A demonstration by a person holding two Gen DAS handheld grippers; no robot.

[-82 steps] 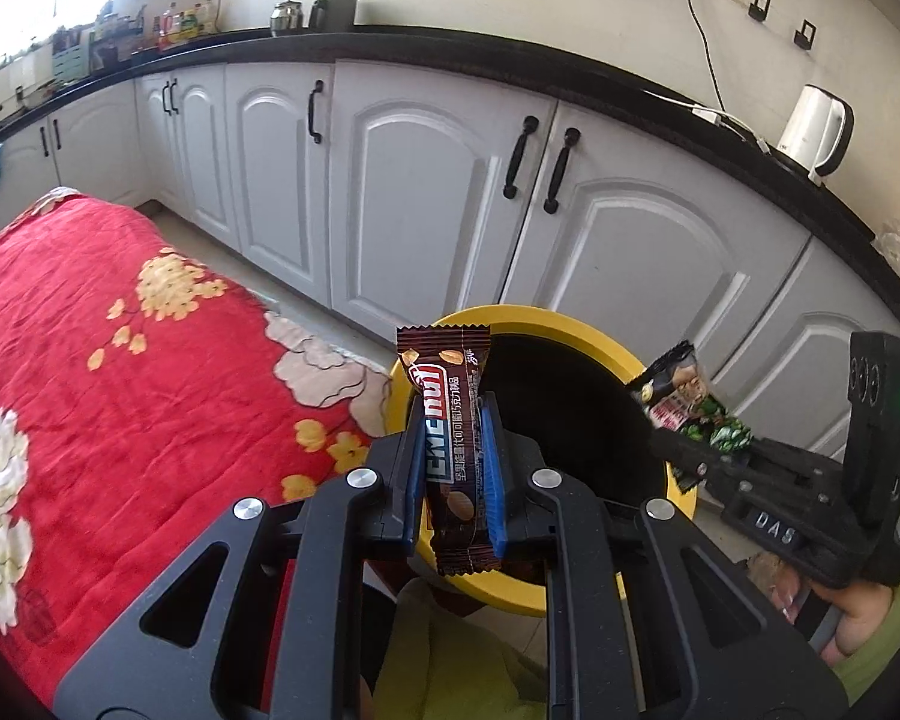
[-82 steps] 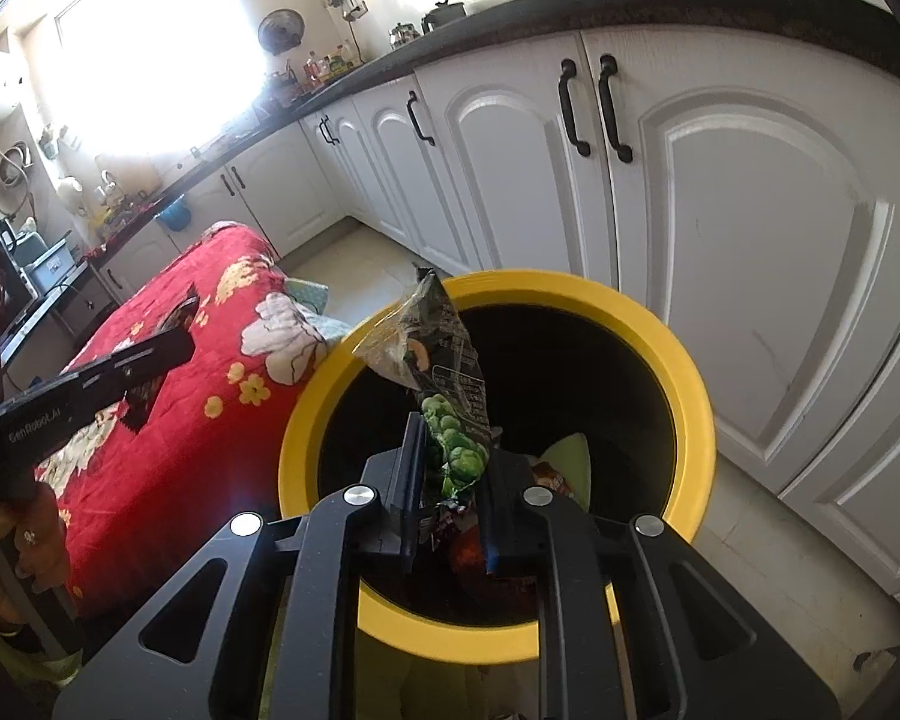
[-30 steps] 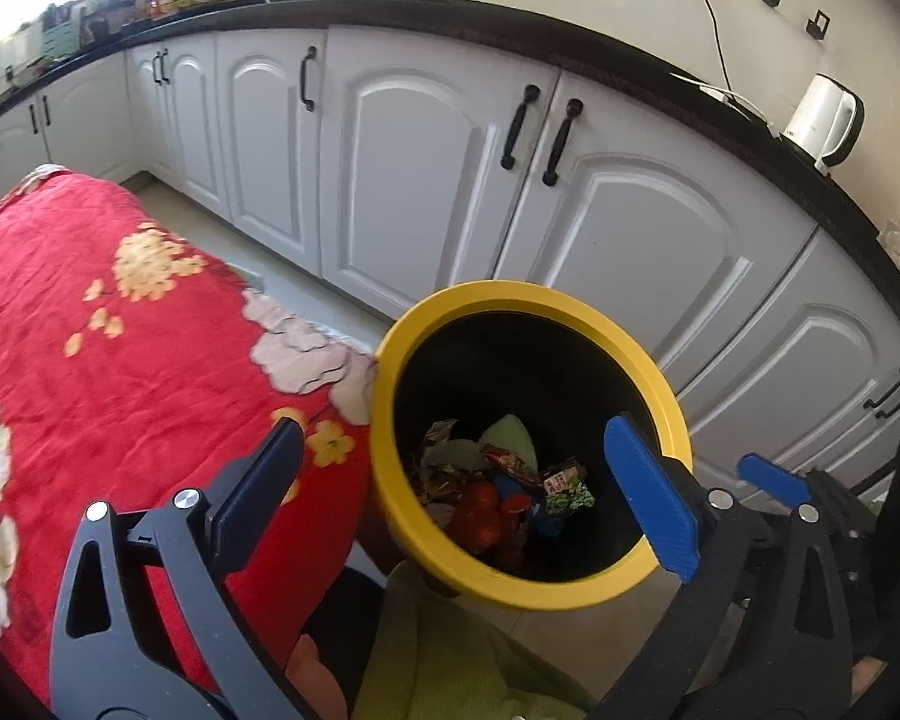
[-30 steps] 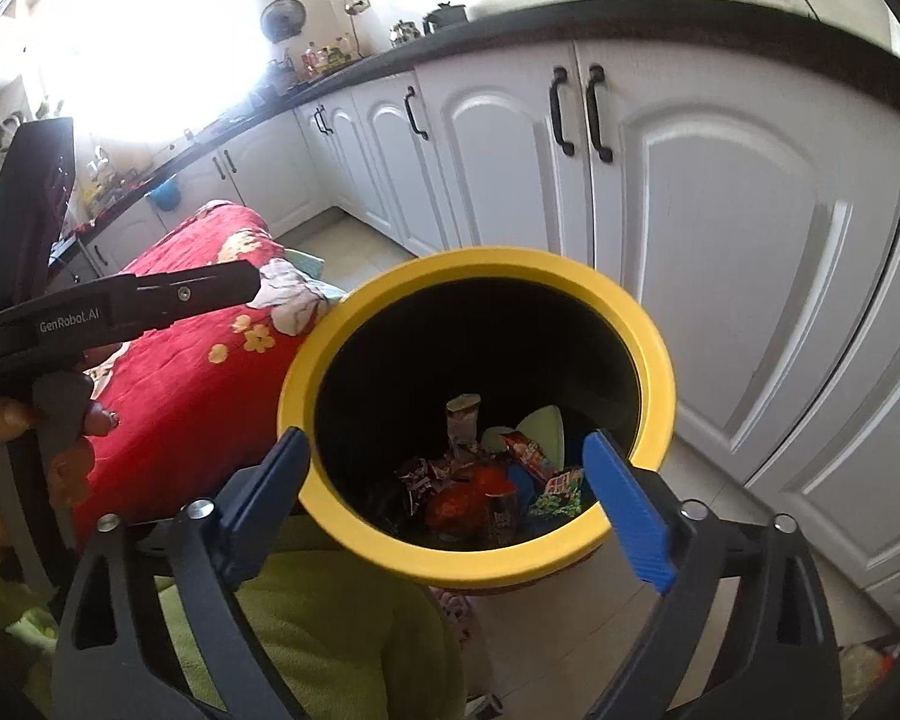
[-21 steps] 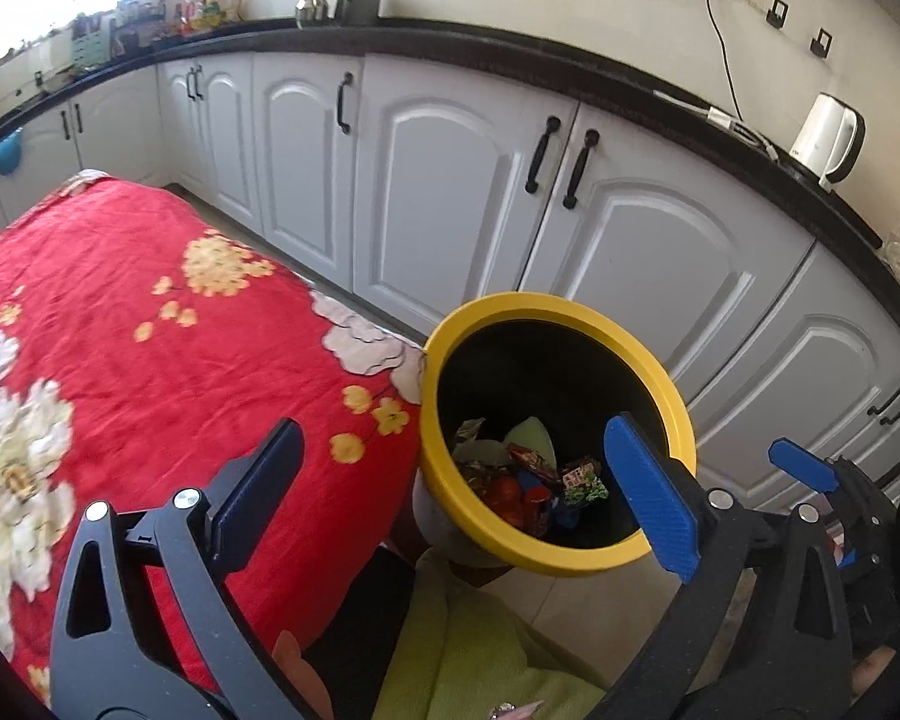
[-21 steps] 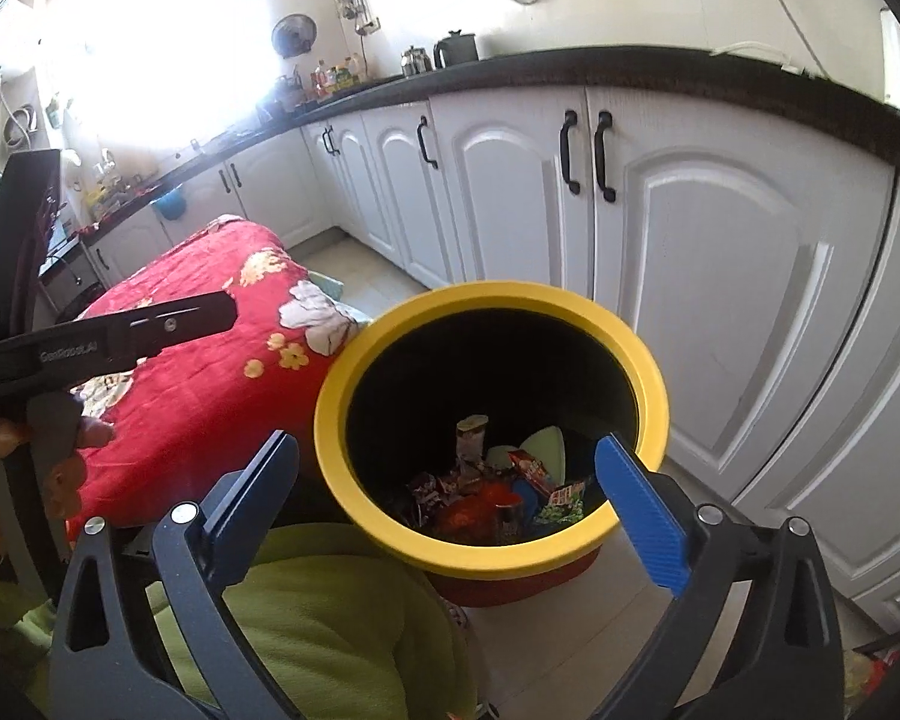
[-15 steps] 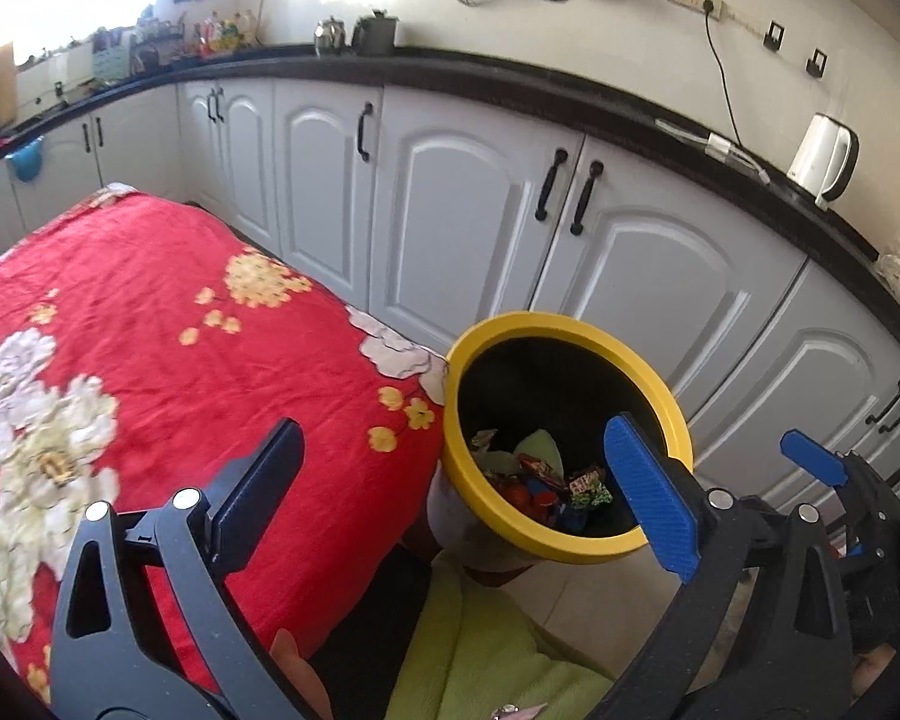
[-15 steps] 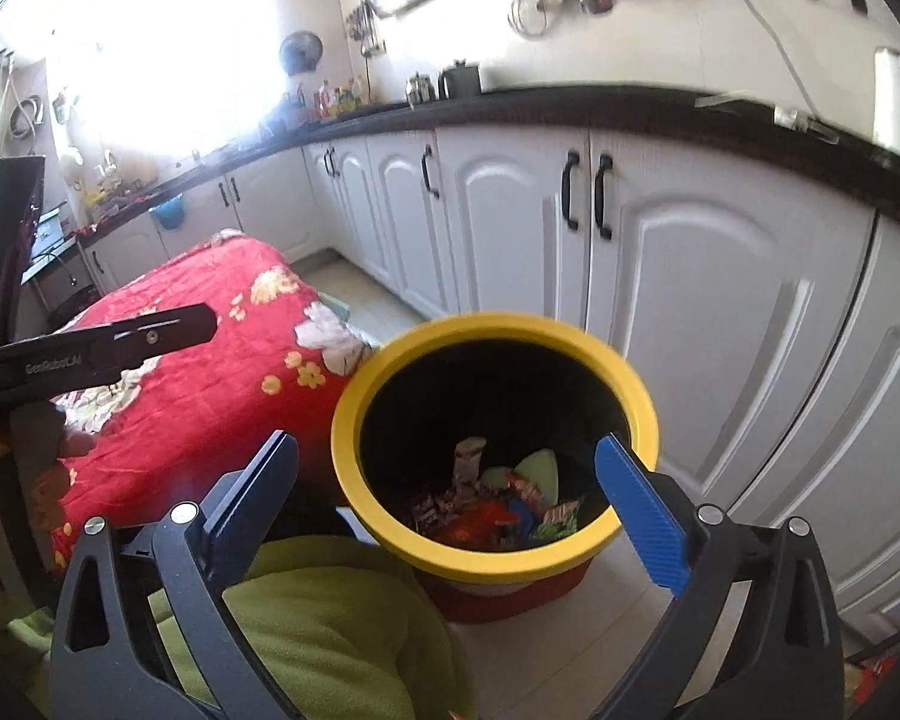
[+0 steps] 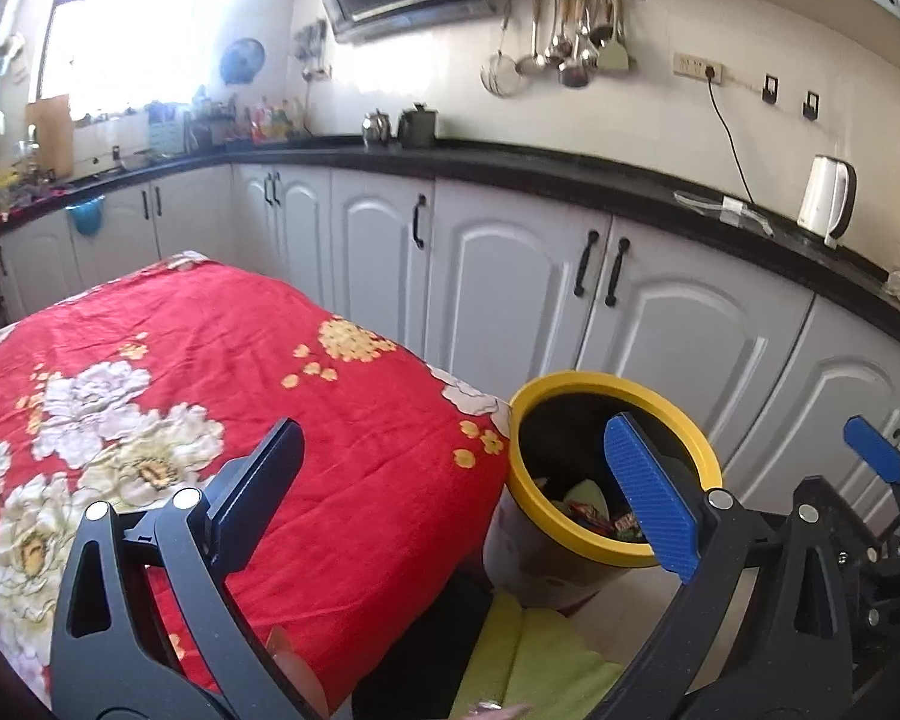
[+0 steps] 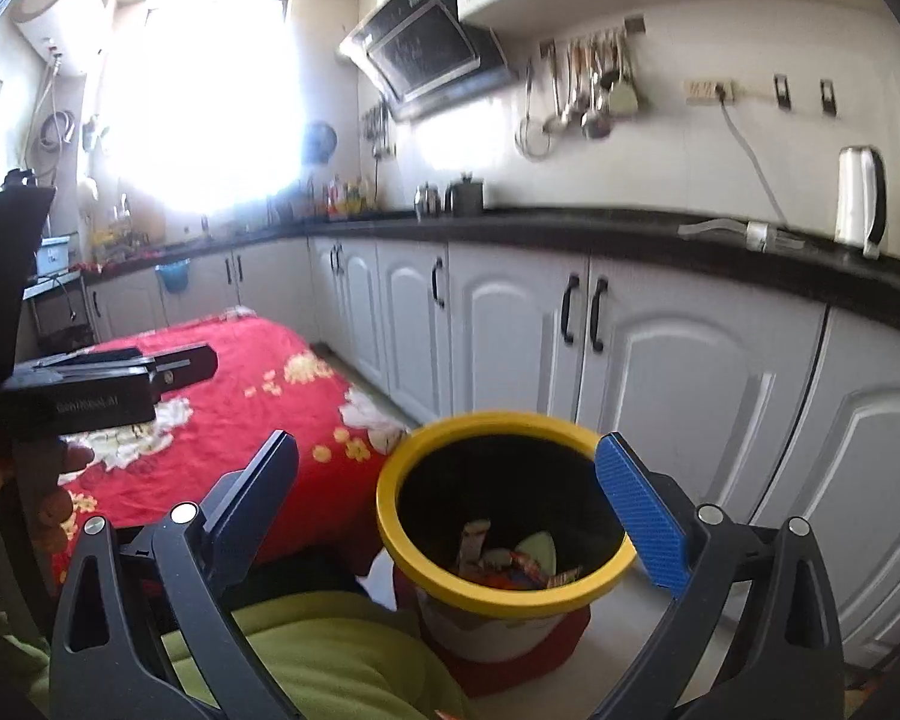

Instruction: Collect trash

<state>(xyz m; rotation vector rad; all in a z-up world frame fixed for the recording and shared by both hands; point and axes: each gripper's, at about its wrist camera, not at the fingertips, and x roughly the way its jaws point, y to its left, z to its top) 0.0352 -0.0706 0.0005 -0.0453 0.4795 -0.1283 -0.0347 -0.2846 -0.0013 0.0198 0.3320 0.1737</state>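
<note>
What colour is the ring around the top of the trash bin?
Bright yellow. The trash bin's rim shows best in the right wrist view.

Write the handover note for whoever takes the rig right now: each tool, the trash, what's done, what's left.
Left tool: open, holding nothing, raised over the edge of the red flowered tablecloth.
Right tool: open, holding nothing, above and in front of the bin.
Trash: wrappers lie in the bottom of the yellow-rimmed bin, which stands on the floor between the table and the white cabinets.
Done: the wrappers in view are binned.
Left: no loose trash shows on the visible tablecloth; check the parts out of view.
</note>
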